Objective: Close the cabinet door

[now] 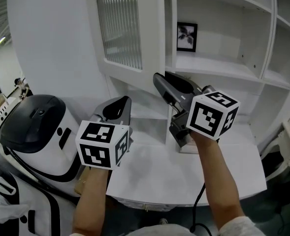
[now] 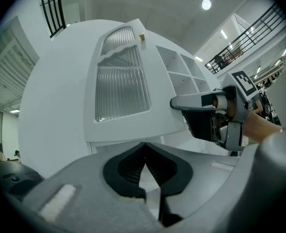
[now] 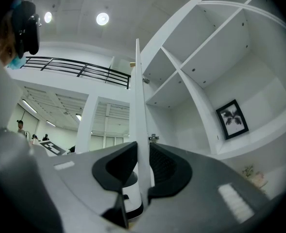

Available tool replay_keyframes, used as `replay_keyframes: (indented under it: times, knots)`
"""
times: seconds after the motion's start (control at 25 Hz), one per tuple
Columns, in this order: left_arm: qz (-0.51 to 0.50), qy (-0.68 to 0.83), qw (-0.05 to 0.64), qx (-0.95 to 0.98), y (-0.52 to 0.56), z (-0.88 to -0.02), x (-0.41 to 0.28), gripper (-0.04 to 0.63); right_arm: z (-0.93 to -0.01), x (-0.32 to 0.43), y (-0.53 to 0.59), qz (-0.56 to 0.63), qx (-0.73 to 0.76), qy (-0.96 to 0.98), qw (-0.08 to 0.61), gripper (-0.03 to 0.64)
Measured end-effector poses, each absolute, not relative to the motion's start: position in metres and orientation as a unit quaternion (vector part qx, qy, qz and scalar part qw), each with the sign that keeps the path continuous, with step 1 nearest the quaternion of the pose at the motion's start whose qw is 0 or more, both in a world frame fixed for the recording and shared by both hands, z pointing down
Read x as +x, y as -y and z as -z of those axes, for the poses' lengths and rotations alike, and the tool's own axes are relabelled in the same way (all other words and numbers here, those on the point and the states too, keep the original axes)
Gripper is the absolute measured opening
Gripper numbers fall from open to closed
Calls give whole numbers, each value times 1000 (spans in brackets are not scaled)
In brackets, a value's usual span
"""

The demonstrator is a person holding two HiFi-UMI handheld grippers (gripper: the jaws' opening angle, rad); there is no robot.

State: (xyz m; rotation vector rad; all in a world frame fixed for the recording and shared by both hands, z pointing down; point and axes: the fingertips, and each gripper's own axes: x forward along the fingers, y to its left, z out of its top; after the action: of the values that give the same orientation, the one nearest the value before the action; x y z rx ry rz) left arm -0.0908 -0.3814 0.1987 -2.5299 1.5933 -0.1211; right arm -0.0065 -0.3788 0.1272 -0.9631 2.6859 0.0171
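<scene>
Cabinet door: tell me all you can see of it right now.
The cabinet door is a white frame around a ribbed glass panel. It stands swung open beside the open shelves. The right gripper is clamped on its edge, low down; the left gripper is shut and clear of it.

Head view from above, gripper views close, sharing cabinet door [image 1: 119, 28]
</scene>
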Motion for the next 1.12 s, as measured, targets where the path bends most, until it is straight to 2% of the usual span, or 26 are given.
replay_keyframes:
  times: [1.12]
  knots:
    - [26, -532, 81, -843, 431, -192, -52, -3, -127, 30, 440, -16, -355, -925, 135, 100]
